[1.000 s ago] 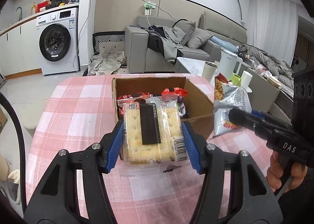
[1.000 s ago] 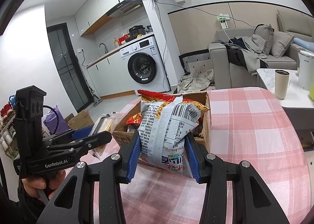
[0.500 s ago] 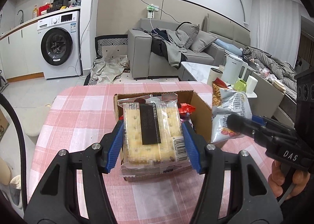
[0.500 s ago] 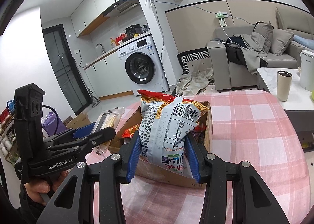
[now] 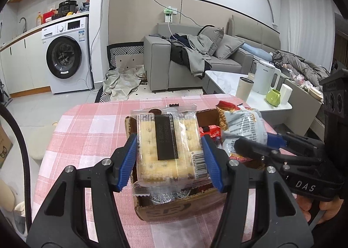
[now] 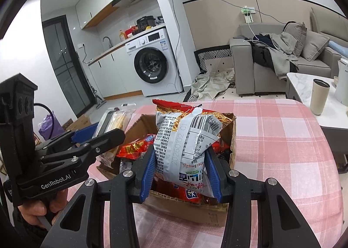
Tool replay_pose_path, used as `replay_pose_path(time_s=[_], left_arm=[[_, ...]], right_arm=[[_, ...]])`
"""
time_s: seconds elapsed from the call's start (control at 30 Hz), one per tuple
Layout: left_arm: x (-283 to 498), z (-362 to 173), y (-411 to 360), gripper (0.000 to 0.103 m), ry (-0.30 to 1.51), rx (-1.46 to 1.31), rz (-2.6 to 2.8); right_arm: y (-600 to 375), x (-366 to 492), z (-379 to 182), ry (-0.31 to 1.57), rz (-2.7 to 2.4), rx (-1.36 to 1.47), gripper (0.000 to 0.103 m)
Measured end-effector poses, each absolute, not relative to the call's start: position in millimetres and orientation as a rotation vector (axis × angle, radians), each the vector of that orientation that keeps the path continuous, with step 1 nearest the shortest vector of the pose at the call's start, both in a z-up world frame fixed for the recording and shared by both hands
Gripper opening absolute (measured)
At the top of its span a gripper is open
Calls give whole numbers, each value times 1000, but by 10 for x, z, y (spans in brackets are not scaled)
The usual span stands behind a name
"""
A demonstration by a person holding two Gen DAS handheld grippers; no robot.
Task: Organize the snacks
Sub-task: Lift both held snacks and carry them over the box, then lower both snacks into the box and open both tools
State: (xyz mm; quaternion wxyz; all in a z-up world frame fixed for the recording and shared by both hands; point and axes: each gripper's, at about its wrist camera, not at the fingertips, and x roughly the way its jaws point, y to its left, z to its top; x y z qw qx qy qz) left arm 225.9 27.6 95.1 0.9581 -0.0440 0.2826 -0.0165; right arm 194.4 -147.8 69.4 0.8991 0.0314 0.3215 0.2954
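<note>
An open cardboard box [image 5: 167,210] [image 6: 232,137] stands on the pink checked tablecloth and holds several red snack packets [image 6: 134,145]. My left gripper [image 5: 168,158] is shut on a clear pack of yellow crackers [image 5: 167,145] and holds it above the box's left part. My right gripper [image 6: 180,170] is shut on a white and red snack bag [image 6: 184,139], held above the box's right part. The bag also shows in the left wrist view [image 5: 241,128], and the cracker pack in the right wrist view [image 6: 115,121].
The tablecloth [image 6: 282,150] spreads right of the box. A low white table [image 5: 226,80] with a beige cup [image 5: 244,89], kettle and green mug stands beyond the table's right edge. A grey sofa [image 5: 174,63] and washing machine [image 5: 65,56] stand behind.
Both grippers have moved forward with their packs, from in front of the box to above it. The box now lies under the cracker pack and the snack bag.
</note>
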Motion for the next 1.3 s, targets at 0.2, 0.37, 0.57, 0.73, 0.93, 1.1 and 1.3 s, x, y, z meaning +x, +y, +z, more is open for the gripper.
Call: replay_pose_path(time_s=[0.2, 0.37, 0.57, 0.73, 0.93, 1.1, 1.3], left_arm=[[2395, 794, 247, 56, 591, -73, -38], [2482, 696, 224, 56, 602, -64, -46], [2603, 585, 221, 56, 618, -54, -40], [2691, 479, 186, 56, 640, -36, -44], [2763, 379, 190, 56, 647, -37, -44], [2736, 393, 244, 56, 650, -71, -58], [2596, 455, 370, 69, 630, -117, -67]], right_arm=[[-1433, 2030, 593, 695, 619, 54, 44], [-1416, 2064, 506, 727, 610, 39, 44], [-1398, 2073, 460, 731, 605, 20, 44], [-1395, 2105, 452, 733, 602, 18, 44], [-1399, 2140, 438, 736, 594, 15, 44], [-1403, 2126, 458, 718, 593, -14, 46], [-1519, 1996, 618, 639, 556, -38, 66]])
